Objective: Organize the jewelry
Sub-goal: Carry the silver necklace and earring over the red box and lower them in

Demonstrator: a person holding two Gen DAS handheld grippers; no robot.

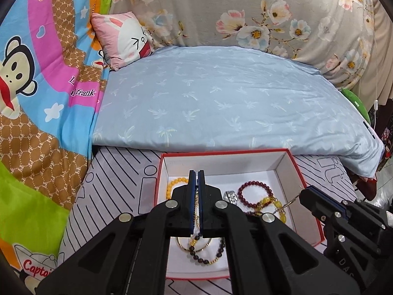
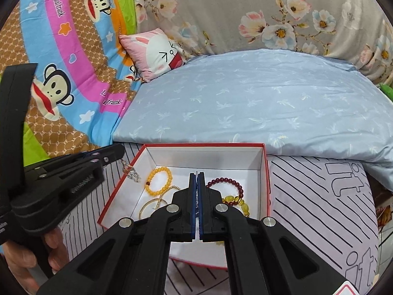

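Most of the jewelry already lay in the red-rimmed box (image 2: 267,172) on the bed: a yellow bead bracelet (image 2: 158,180), a dark red bead bracelet (image 2: 226,184), a gold bangle (image 2: 149,205) and amber beads (image 1: 272,204). One piece was left, judging by this — a thin gold chain (image 2: 129,170) strung above the box, the left tongs (image 1: 196,196) clenched on one end and the right tongs (image 2: 197,196) clenched on the other. The box walls stood low and open-topped, with striped sheet free on both sides — only the blue quilt (image 1: 221,98) crowded the far rim.
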